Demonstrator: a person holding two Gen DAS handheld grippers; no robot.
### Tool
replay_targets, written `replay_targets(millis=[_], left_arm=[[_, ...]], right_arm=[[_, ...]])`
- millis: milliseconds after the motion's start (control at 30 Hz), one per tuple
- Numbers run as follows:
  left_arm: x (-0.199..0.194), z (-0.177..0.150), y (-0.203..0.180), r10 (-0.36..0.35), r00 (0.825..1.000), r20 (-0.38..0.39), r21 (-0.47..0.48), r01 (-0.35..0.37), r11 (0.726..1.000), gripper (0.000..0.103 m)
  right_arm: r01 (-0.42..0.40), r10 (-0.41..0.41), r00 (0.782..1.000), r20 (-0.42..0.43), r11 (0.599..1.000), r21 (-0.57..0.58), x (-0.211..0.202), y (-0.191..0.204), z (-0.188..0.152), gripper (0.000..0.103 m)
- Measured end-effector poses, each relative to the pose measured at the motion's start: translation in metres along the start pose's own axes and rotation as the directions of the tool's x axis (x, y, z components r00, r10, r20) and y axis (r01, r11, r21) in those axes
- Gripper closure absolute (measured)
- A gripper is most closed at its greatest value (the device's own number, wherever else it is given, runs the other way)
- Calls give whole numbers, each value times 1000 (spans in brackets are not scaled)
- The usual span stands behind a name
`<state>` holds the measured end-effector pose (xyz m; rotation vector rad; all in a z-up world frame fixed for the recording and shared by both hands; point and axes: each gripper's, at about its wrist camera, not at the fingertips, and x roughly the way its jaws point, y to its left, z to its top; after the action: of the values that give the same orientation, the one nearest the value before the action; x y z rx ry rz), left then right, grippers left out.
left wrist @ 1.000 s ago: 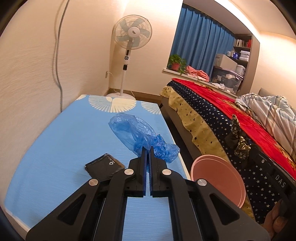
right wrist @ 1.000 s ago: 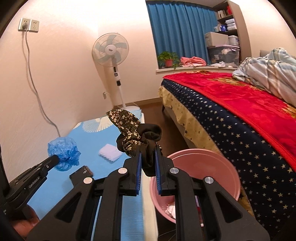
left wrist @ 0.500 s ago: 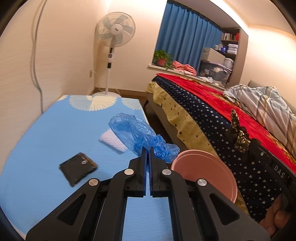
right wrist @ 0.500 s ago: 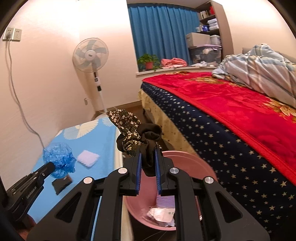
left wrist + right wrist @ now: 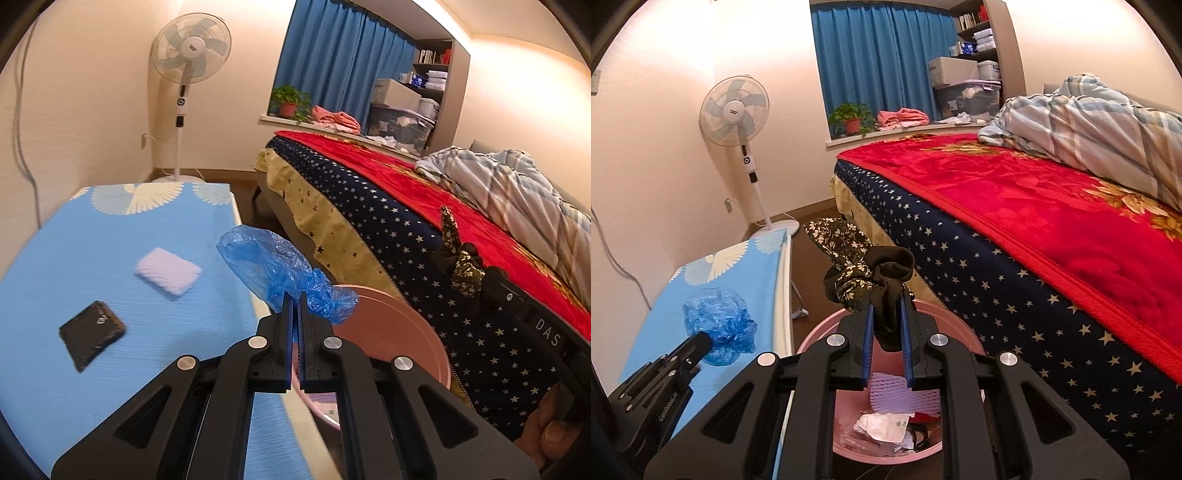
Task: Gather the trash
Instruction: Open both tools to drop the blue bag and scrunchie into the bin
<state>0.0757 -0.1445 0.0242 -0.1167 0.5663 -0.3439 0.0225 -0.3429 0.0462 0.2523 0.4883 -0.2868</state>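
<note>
Above the pink bin [image 5: 827, 334] beside the bed, you have both hands loaded. Your right gripper [image 5: 886, 332] is clamped almost shut on a dark floral cloth bundle [image 5: 866, 275], which hangs over the bin's open mouth. Your left gripper [image 5: 294, 314] is pinched tight on a crumpled blue plastic bag [image 5: 273, 266], poised at the table edge, just short of the bin rim [image 5: 417, 328].

To drop cleanly, bring each load well inside the rim before you part the fingers; the bag is light and may cling or drift, so release it low. Let the cloth go first, since it already sits over the opening.

Count: one bin, with paper scraps and a white ribbed pad inside; two pieces in hand; and two things left on the blue table [image 5: 92, 243], one white folded pad [image 5: 168, 271] and one black packet [image 5: 91, 334].
</note>
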Motion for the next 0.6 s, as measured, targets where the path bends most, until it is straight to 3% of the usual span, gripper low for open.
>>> replay_targets(millis=[333,467,533,600], left_arm=[[20,-5,-22,-70,997,-30,7,70,998,101],[26,-7,-30,-119,991,-54,17,120,993,99],[28,-8,-30,-124,990,-62,11,125,992,86],[27,-9,-26,-117,991,-63,-2,117,993,83]], right_arm=[[39,-39,999,-10,999,15,6,-11,0,89],[68,-68,998,-16,997,22,8,-13,0,78],[70,-69,997,-18,997,37,8,-16,0,66],[72,-71,997,-17,997,35,7,-15,0,66]])
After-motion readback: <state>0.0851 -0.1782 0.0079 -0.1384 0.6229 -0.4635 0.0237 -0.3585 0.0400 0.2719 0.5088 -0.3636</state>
